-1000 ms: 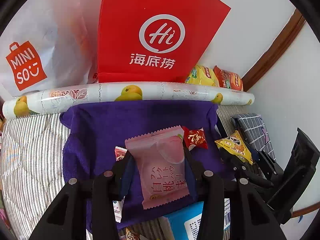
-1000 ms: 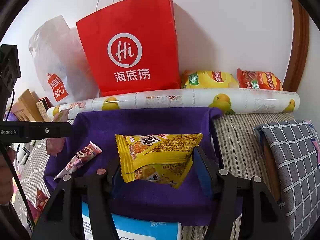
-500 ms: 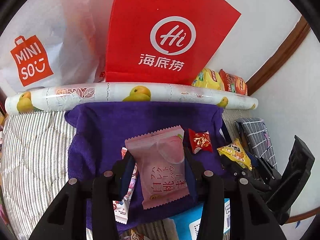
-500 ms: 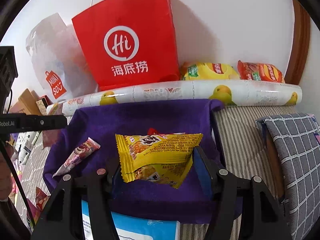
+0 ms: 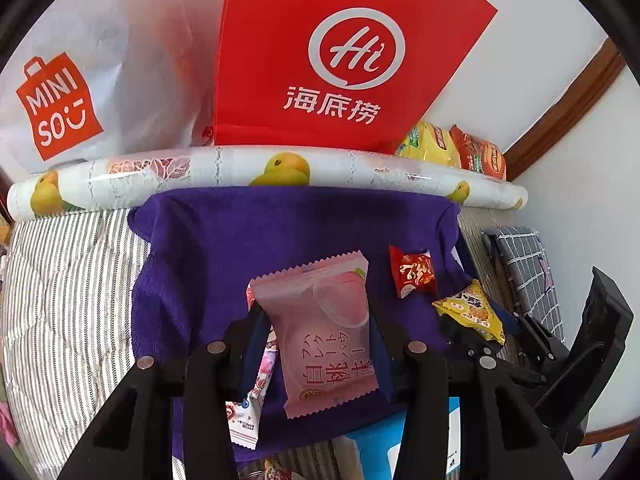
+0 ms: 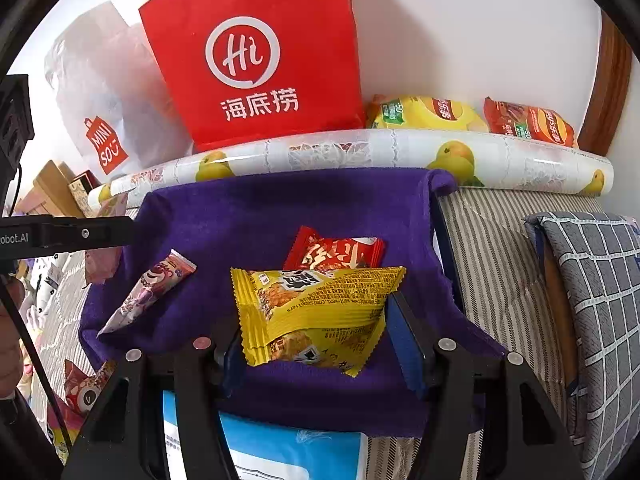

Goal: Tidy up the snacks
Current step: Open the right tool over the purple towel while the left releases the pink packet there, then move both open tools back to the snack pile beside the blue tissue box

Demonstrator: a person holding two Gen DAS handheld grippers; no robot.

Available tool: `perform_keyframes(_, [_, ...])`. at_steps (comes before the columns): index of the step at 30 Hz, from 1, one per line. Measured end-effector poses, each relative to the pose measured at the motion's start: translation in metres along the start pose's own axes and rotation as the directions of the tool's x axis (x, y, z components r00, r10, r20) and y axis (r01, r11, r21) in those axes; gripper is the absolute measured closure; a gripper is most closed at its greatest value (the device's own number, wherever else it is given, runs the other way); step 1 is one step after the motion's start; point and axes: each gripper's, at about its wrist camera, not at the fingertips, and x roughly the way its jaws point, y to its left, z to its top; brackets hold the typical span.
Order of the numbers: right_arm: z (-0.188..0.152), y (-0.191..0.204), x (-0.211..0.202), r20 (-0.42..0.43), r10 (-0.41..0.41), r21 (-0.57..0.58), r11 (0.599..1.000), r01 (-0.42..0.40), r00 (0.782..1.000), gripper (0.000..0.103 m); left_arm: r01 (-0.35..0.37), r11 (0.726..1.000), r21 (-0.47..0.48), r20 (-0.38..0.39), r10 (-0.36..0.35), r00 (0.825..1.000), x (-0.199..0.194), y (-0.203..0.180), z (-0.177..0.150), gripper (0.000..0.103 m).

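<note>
My left gripper (image 5: 316,320) is shut on a pink peach snack packet (image 5: 324,332) and holds it above the purple cloth (image 5: 248,248). My right gripper (image 6: 316,320) is shut on a yellow snack packet (image 6: 316,312) above the same purple cloth (image 6: 260,216). A small red snack (image 5: 412,274) lies on the cloth ahead of me on the right; it also shows in the right wrist view (image 6: 336,254), just behind the yellow packet. A long pink-purple snack stick (image 6: 148,292) lies on the cloth's left part. The yellow packet with the right gripper shows in the left wrist view (image 5: 472,312).
A red paper bag (image 5: 340,60) and a white Miniso bag (image 5: 80,80) stand against the wall behind a fruit-print roll (image 5: 280,168). Yellow and orange chip bags (image 6: 468,118) lie at the back right. A checked cushion (image 6: 600,300) is right. A blue-white box (image 6: 280,448) lies below.
Both grippers have moved forward over the cloth with their packets. The red snack has come into view behind the yellow packet.
</note>
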Motion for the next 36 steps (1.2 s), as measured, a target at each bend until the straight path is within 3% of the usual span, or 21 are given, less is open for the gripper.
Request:
perform_keyframes(13, [-0.001, -0.002, 0.013, -0.089, 0.004, 0.019, 1.000, -0.003, 0.996, 0.037, -0.011, 1.000, 0.010, -0.018, 0.011, 1.000, 0.005, -0.002, -0.001, 0.059])
perform_keyframes(22, [0.001, -0.003, 0.004, -0.054, 0.024, 0.038, 0.999, -0.022, 0.998, 0.031, -0.019, 1.000, 0.023, -0.036, 0.020, 0.999, 0.012, -0.004, -0.002, 0.059])
perform_keyframes(36, [0.002, -0.001, 0.000, -0.035, 0.027, 0.044, 0.999, -0.026, 0.999, 0.031, -0.040, 0.999, 0.024, -0.078, 0.042, 0.996, 0.020, -0.005, -0.003, 0.059])
